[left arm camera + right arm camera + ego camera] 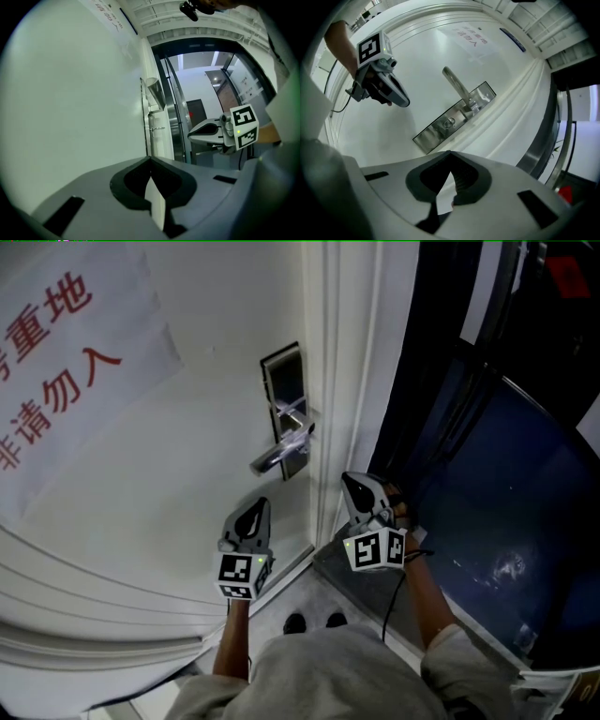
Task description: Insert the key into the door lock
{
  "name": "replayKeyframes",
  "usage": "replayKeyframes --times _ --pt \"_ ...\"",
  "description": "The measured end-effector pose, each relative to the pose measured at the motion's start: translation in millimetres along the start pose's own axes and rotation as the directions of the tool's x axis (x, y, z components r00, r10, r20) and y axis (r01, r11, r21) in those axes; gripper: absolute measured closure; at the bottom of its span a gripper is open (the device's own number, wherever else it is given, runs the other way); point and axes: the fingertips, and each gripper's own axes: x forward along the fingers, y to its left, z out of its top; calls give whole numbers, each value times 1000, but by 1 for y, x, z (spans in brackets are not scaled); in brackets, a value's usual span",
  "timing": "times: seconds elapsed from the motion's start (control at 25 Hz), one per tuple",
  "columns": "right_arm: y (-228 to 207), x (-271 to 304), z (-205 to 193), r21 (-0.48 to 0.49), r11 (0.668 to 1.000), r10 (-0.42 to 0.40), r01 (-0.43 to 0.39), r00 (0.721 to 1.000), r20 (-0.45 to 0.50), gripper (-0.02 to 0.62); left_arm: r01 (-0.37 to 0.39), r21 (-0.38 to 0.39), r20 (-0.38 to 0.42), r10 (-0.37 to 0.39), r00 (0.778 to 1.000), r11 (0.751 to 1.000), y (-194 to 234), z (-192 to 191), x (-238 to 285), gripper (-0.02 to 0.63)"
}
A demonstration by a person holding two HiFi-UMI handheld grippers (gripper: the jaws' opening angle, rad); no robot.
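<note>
lock plate [284, 390] on door [187, 484], sign [66, 362] left

A white paper notice [66, 352] with large red characters was stuck on the white door [187, 484], well apart from its opening edge. Two dark shoes [293, 622] stood near its bottom corner.

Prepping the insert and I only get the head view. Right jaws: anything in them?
Observer: The right gripper is shut, with no key visible between its jaws.
Operator: Left?
Observer: The left gripper is shut too, with nothing visible in it.
Operator: Keyhole?
Observer: The right gripper view shows a round cylinder on the lock plate, next to the lever's base.
</note>
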Motion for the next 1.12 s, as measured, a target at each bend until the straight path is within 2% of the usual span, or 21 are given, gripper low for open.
replayKeyframes --times 0.08,0.16,0.28,0.44,0.56,0.84,0.92,1.04,1.12 --pt "-3 -5 -5 101 995 -11 12 1000 -14 574 10 -2 4 -10 1000 1000 -3 1 3 588" --pt "-6 -14 -15 227 973 -32 39 999 -33 574 24 -3 8 -24 1000 1000 -7 2 7 588" --pt "-10 -32 -36 413 906 -74 96 995 -69 574 52 -2 10 -52 999 999 -15 3 13 589" --pt "-18 -62 -70 566 803 -128 188 981 -144 574 97 -7 9 -97 995 995 -28 1 24 588" --pt "-24 -86 -91 603 755 -166 258 965 -205 574 129 -17 3 -128 992 992 -39 -2 34 589" --pt "-30 -139 -128 615 681 -235 397 914 -329 574 225 -46 -3 -225 974 973 -71 -9 61 588" --pt "-31 -150 -135 604 675 -249 425 901 -356 574 249 -48 -3 -250 968 967 -81 -10 68 589" --pt "-32 -163 -143 568 684 -263 459 880 -395 574 283 -53 -3 -283 959 958 -94 -11 75 588" --pt "-32 -168 -146 572 671 -267 472 874 -407 574 300 -54 -8 -301 954 953 -100 -12 78 588"
